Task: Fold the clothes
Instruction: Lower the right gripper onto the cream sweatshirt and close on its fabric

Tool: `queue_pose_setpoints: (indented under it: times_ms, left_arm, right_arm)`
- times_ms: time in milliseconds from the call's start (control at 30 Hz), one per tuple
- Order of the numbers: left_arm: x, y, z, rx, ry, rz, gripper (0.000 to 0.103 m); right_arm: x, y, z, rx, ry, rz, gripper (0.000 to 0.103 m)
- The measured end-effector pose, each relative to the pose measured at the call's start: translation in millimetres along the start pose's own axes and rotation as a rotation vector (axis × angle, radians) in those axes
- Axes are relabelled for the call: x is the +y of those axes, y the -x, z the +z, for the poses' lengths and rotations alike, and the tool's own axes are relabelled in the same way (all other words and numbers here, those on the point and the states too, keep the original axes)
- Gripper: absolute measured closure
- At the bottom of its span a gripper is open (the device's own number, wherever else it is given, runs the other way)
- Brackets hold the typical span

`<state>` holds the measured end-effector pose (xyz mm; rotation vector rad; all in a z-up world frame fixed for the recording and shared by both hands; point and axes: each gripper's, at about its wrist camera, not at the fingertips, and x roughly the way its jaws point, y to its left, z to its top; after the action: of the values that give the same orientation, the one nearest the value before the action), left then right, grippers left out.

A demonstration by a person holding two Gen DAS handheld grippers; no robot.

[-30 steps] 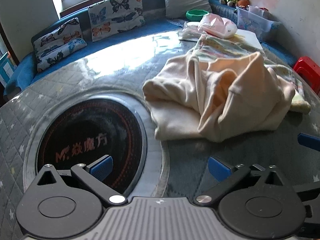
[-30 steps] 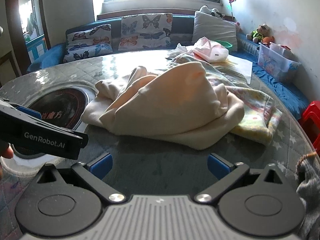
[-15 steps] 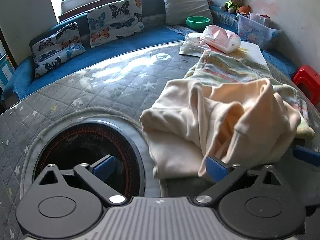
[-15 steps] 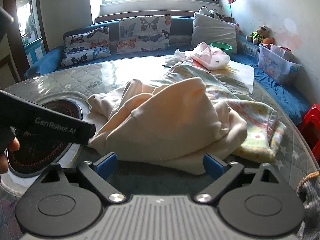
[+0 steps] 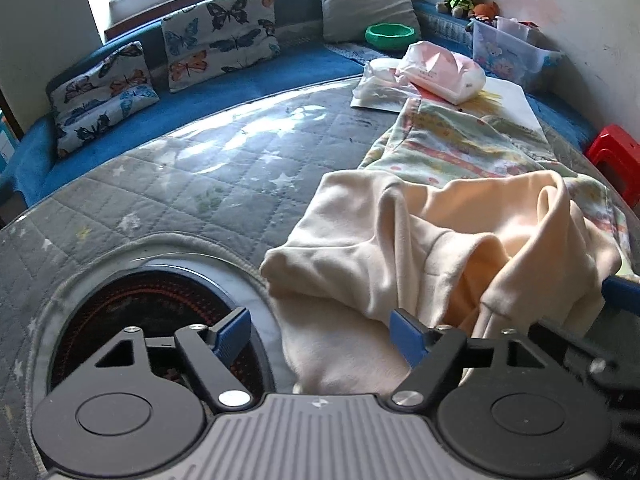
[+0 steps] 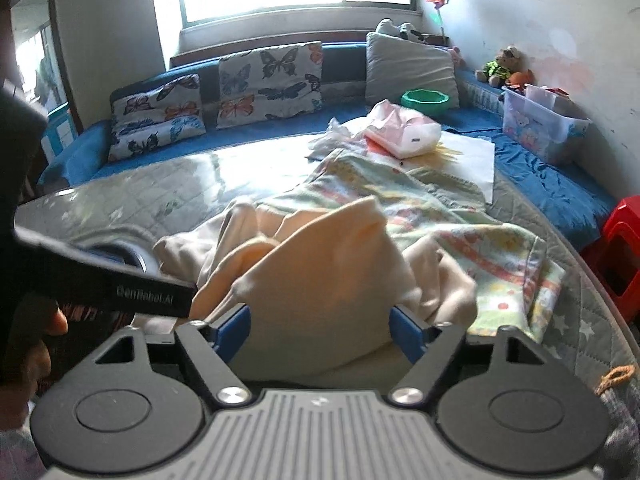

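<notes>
A crumpled cream garment (image 5: 420, 248) (image 6: 320, 264) lies on the grey quilted table (image 5: 200, 184), partly over a pastel patterned cloth (image 5: 460, 148) (image 6: 460, 216). My left gripper (image 5: 320, 332) is at the garment's near left corner. Its jaws are closing with cream fabric between them, and only the right pad meets the cloth. My right gripper (image 6: 320, 330) straddles the garment's near edge. Its jaws are closing too, with a mound of fabric between the blue pads, not pinched. One blue finger (image 5: 622, 292) of the right gripper shows at the left wrist view's right edge.
A round black cooktop (image 5: 132, 308) is set into the table at the near left. A pink bag (image 5: 440, 68) and white paper lie at the far side. A blue sofa with butterfly cushions, a green bowl (image 5: 390, 34), a clear box (image 5: 508, 52) and a red stool (image 5: 616, 160) ring the table.
Both grippers have moved forward onto the cream garment and their jaws have narrowed. The fabric that lay ahead of the fingers now lies between them.
</notes>
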<state>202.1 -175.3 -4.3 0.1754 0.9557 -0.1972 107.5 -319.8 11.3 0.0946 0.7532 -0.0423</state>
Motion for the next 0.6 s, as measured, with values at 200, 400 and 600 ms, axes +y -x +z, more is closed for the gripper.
queue_pose_setpoints:
  times_ms: [200,400,600]
  left_arm:
    - [-3,-2,5,-0.007,-0.017,-0.030,0.024]
    - [-4,-8,7,0.005,-0.019,-0.041,0.038]
    - [3,-15,4,0.034,0.004,-0.060,0.066]
  right_arm:
    - [-8,-1,16,-0.042,-0.041,-0.013,0.030]
    - [-18,-21,31,-0.043,-0.105,-0.015,0.035]
    - [-25,-41,25,0.011,-0.101,-0.020,0.069]
